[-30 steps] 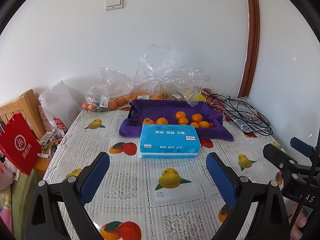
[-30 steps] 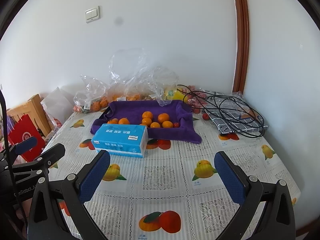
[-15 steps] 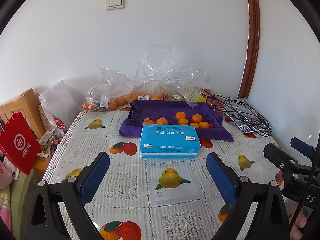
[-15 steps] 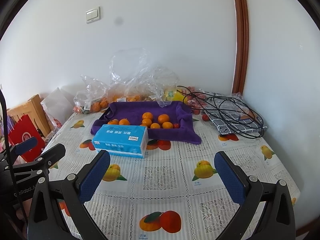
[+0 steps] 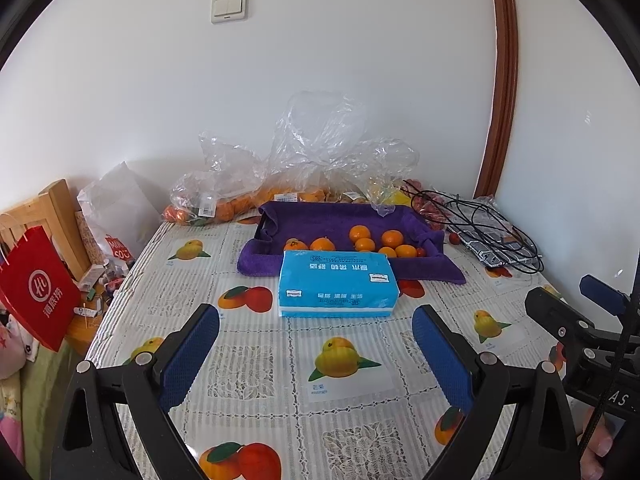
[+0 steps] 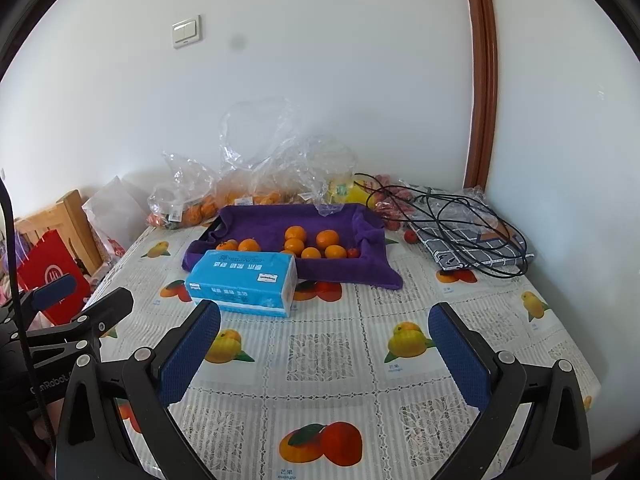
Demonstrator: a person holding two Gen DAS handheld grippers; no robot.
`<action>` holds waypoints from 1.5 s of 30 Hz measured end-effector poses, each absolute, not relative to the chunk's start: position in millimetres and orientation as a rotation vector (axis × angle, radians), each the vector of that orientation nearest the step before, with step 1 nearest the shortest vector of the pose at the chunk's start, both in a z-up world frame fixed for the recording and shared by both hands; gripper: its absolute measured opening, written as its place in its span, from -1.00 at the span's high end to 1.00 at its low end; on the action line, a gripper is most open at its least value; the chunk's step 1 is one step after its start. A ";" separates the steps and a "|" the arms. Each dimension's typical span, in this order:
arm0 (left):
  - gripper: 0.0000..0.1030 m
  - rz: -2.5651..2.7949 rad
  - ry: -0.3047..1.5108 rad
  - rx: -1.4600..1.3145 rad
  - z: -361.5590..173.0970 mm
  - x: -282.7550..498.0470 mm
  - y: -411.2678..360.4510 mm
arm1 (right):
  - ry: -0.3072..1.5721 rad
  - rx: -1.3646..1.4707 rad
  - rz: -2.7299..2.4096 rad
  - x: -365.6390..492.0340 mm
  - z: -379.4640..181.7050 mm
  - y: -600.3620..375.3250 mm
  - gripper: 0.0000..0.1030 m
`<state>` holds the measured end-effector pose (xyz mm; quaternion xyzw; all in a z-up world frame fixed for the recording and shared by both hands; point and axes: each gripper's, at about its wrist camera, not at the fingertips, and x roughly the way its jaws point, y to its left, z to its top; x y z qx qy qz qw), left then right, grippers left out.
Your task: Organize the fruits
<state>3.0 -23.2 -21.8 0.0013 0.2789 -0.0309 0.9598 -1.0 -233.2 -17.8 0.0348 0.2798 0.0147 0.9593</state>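
Hovering agape, empty: left gripper point(image 5: 316, 332), right gripper point(image 6: 324, 326); oranges point(image 6: 310, 244) in purple tray point(image 6: 360, 268) behind tissue box point(image 6: 244, 282); risks: box blocking reach, round fruit rolling

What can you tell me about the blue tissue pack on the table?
The tissue pack is a soft rectangular brick in glossy bright-blue plastic wrap with white Chinese lettering, small white labels and a white strip along its bottom edge. It looks sealed and lies flat, long side toward the cameras, on the fruit-print tablecloth. It sits just in front of the purple towel that holds the oranges, hiding the towel's front edge; whether they touch I cannot tell. Neither hand-held gripper touches it.
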 end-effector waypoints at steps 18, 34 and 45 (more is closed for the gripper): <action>-0.90 -0.060 0.562 -0.007 -21.8 1.3 -23.7 | 0.568 0.074 0.029 -1.8 -18.6 -233.3 -0.99; -0.90 -0.058 0.556 -0.012 -20.0 0.2 -23.2 | 0.564 0.071 0.027 -2.6 -18.1 -231.7 -0.99; -0.90 -0.051 0.546 -0.013 -18.6 -0.7 -22.8 | 0.559 0.066 0.025 -6.1 -15.0 -228.8 -0.99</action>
